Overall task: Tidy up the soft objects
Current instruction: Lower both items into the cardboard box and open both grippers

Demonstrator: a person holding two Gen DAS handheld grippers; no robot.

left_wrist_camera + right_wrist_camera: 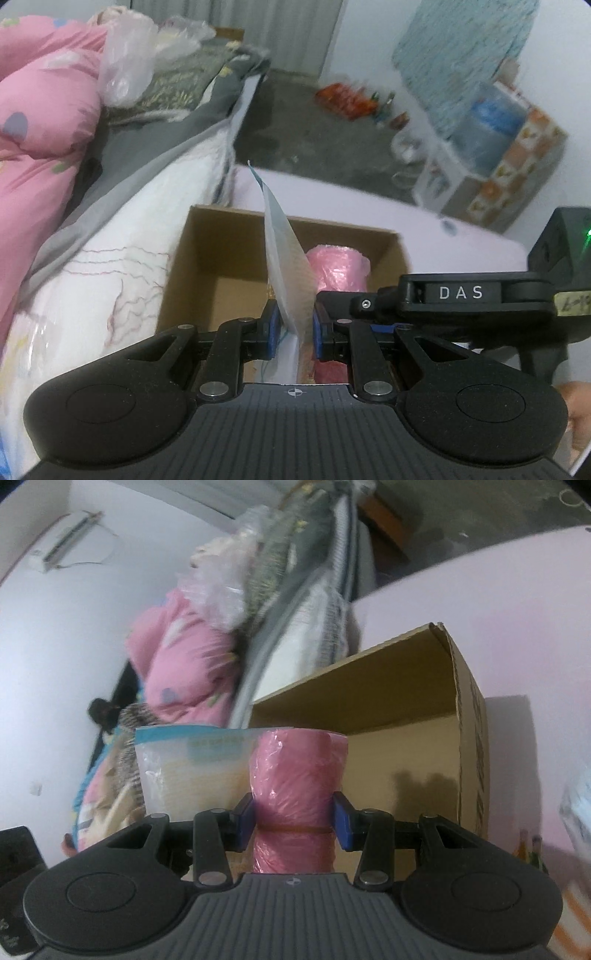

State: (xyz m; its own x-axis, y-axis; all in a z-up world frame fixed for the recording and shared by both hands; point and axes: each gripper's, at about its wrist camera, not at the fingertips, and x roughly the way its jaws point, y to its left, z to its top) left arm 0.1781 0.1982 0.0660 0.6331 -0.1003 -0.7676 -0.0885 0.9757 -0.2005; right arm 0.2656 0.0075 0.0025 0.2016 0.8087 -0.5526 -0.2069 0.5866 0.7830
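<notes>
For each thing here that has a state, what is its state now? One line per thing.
Left gripper: shut on the flat plastic packet.
Flat plastic packet: held upright, edge-on.
Right gripper: shut on the pink plastic roll.
Pink plastic roll: held, band around it.
Cardboard box: open.

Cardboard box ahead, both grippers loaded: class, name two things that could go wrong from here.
The left gripper pinches the flat plastic pouch only at its lower edge, so it may flop or catch the cardboard box rim. The right gripper holds the pink roll close beside it; the two loads could collide.
</notes>
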